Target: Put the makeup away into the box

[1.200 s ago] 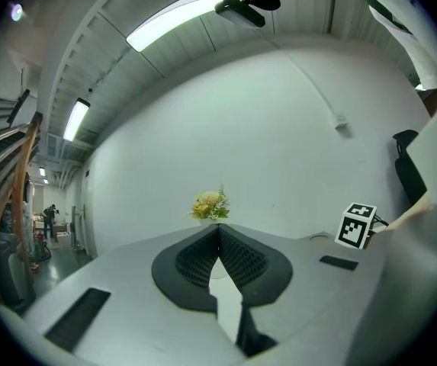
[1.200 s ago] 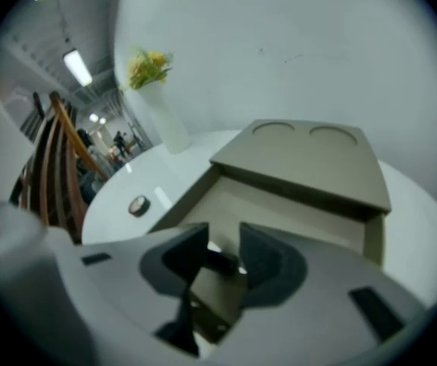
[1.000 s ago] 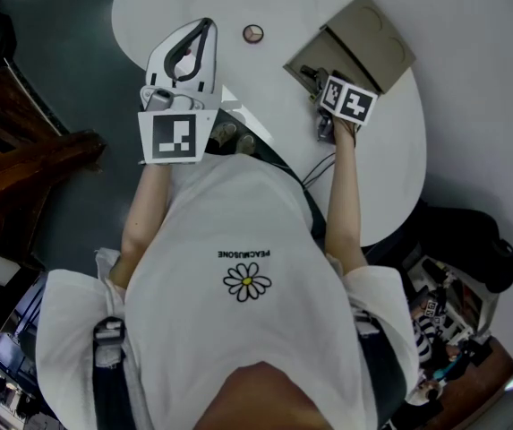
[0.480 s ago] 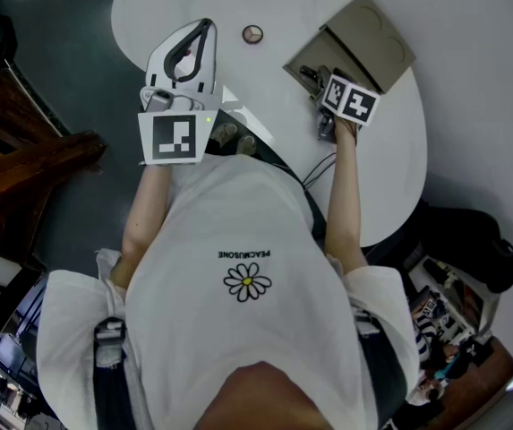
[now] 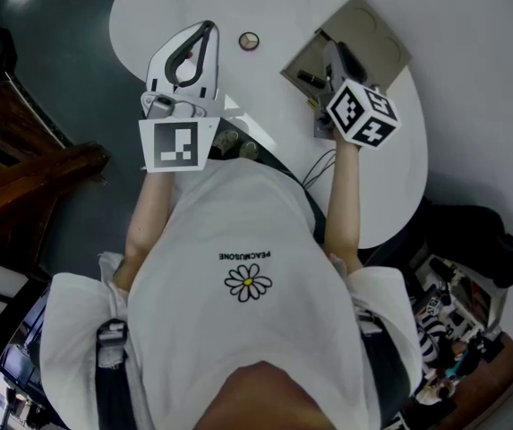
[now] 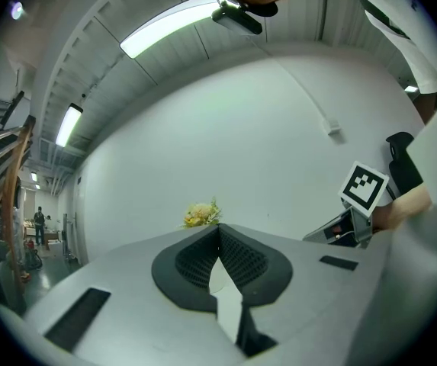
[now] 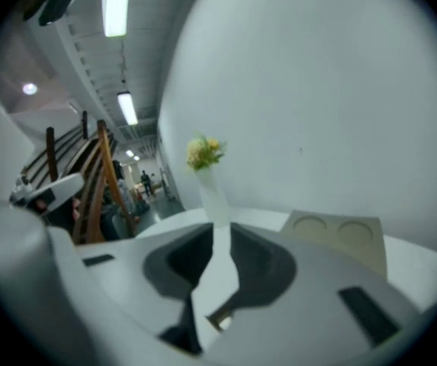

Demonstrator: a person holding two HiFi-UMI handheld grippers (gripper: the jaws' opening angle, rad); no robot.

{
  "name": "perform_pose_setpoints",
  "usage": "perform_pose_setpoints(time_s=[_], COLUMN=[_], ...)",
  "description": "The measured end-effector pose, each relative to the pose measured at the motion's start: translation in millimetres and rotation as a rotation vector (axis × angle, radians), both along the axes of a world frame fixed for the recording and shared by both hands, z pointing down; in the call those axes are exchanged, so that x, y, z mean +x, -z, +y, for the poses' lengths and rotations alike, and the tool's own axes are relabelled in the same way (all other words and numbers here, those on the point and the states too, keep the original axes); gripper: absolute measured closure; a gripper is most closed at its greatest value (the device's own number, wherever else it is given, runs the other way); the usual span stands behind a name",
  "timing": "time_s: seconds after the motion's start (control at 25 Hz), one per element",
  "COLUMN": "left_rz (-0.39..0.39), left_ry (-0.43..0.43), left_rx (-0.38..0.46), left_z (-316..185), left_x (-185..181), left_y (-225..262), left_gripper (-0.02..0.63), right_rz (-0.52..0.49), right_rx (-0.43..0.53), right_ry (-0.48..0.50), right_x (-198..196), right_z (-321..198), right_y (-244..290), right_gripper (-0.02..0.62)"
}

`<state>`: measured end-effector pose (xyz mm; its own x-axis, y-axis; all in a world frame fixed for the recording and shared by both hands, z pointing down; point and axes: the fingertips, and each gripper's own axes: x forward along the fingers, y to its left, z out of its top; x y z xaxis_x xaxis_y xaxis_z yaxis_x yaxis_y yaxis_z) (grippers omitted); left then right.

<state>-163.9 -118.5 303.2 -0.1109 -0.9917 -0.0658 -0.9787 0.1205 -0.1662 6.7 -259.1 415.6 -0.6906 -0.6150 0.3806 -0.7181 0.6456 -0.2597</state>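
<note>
Right gripper [image 5: 335,54] rises clear of lid-up tan cardboard box [image 5: 374,32], jaws just narrowing, empty | left gripper [image 5: 208,28] pinched together, empty | small round compact [image 5: 250,39] at box's 9 o'clock, not yet stowed

I take this for a big open hall: strip lights [image 6: 174,24] overhead, a wooden staircase [image 7: 98,175], a curved white wall [image 6: 226,136].

In the head view the desk [image 5: 283,7] fills the upper middle of the frame. An open box [image 5: 299,64] sits on it at upper right, its lid [image 5: 377,38] lying flat on the box's right. A small round compact [image 5: 250,40] lies left of the box. The left gripper [image 5: 204,30] is left of the compact, and the right gripper [image 5: 333,52] is over the box.
</note>
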Motion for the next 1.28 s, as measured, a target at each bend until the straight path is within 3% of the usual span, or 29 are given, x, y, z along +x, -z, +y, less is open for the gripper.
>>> perform_pose_setpoints(time_s=[0.28, 0.4, 0.52, 0.84, 1.08, 1.12, 1.2, 1.28], left_rz=[0.031, 0.028, 0.023, 0.05, 0.058, 0.062, 0.075, 0.086], left_ry=[-0.066, -0.096, -0.117, -0.118, -0.079, -0.073, -0.058, -0.041], left_rx=[0.036, 0.029, 0.036, 0.047, 0.038, 0.039, 0.039, 0.03], left_z=[-7.7, -10.4, -13.3, -9.7, 1.4, 4.4, 11.4, 17.4], left_x=[17.9, 25.4, 29.9, 23.9, 8.2, 5.1, -3.4, -13.6], left_y=[9.7, 9.5, 11.8, 13.5, 7.1, 6.3, 2.9, -3.7], left_gripper=[0.586, 0.586, 0.586, 0.586, 0.586, 0.586, 0.586, 0.586], right_rz=[-0.172, -0.143, -0.106, -0.119, -0.059, -0.044, -0.009, 0.043], right_rx=[0.227, 0.348, 0.395, 0.345, 0.258, 0.225, 0.151, 0.094], right_ry=[0.094, 0.085, 0.075, 0.098, 0.129, 0.144, 0.183, 0.203], right_x=[-30.9, -35.0, -38.1, -48.8, -90.3, -99.6, -119.2, -135.7], right_z=[44.2, 62.7, 75.9, 89.6, 66.4, 62.9, 59.2, 54.0], right_y=[84.9, 103.3, 106.6, 99.0, 71.4, 60.5, 34.4, 5.5], right_gripper=[0.53, 0.558, 0.565, 0.566, 0.561, 0.553, 0.45, 0.43])
